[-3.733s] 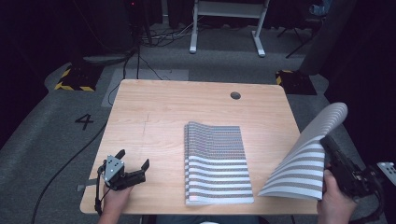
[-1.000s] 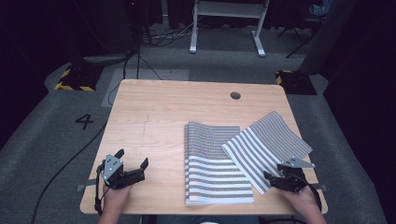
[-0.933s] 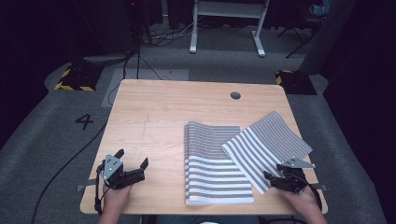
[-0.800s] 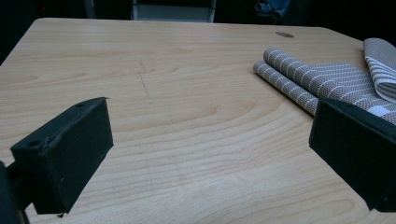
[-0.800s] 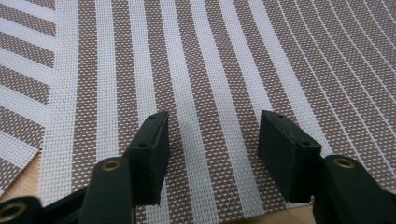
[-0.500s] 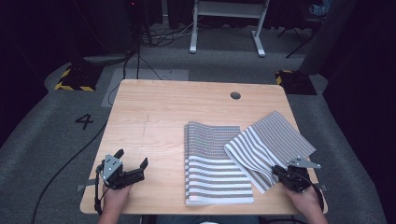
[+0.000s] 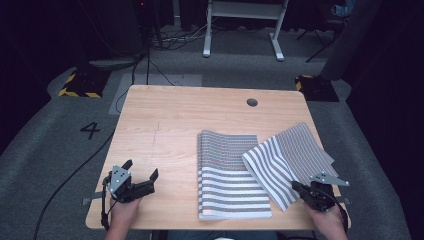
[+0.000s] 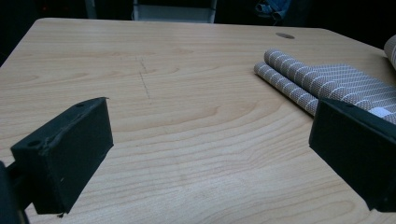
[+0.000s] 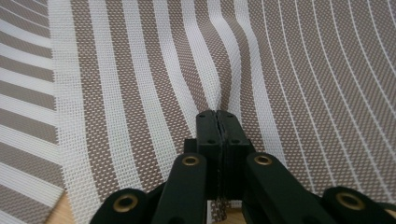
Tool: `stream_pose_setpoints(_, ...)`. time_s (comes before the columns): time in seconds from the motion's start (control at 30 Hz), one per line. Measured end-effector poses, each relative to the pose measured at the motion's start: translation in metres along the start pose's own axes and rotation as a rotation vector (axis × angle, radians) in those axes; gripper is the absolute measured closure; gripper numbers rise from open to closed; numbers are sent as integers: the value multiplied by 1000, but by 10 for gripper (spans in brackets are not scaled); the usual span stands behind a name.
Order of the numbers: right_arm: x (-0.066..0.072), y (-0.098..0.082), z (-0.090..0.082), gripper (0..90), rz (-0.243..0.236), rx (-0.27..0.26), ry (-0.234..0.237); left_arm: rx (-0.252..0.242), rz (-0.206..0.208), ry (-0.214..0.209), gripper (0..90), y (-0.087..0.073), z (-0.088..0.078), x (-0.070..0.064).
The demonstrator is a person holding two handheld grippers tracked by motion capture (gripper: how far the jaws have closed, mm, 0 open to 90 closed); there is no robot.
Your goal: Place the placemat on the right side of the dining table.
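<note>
- The loose striped placemat lies at the right side of the counter, skewed, its left corner overlapping the folded stack of striped mats beside it and its far right edge reaching the counter's edge.
- The right tongs have just closed; in the right gripper view they stand pressed together on the mat's near edge, and the weave puckers into a small ridge just ahead of them.
- That ridge and the bowed stripes suggest a thin, light woven sheet: it bends readily but probably keeps some spring, more like plastic mesh than soft cloth.
- Held at one edge point it will likely droop and swing, so a slow lift or a drag across the counter seems the safer way.
- The open weave gives the pads some texture to bite on, so slipping looks unlikely; the greater risk is dragging the stack underneath out of line.
- A hold near a corner, or a second hold on the opposite edge, should keep it flat.
- The left tongs rest spread wide on bare wood at the counter's near left, pinching nothing, well apart from the mats.
</note>
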State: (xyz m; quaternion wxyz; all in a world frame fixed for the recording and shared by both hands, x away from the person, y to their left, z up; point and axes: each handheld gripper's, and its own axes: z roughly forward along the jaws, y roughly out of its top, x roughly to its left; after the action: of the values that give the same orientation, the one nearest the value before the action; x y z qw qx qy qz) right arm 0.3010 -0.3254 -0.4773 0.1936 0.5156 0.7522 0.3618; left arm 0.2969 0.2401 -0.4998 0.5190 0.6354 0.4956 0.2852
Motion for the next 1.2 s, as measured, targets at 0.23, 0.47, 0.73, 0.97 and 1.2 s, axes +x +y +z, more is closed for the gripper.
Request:
stream_pose_setpoints(0.23,5,16,-6,893,22,-69,-100,-6,-3,2,0,0,0,1)
stream_pose_setpoints(0.47,12,39,-15,892,-1,-175,-201,-7,-7,1,0,0,0,0)
stream_pose_setpoints(0.73,19,76,-15,891,-82,-125,-240,-7,-7,1,0,0,0,0)
stream_pose_setpoints(0.97,25,100,-3,891,-149,-110,-272,-6,-4,0,0,0,0,0)
stream_pose_setpoints(1.2,25,124,6,891,-161,-134,-302,-8,-7,-5,0,0,1,0)
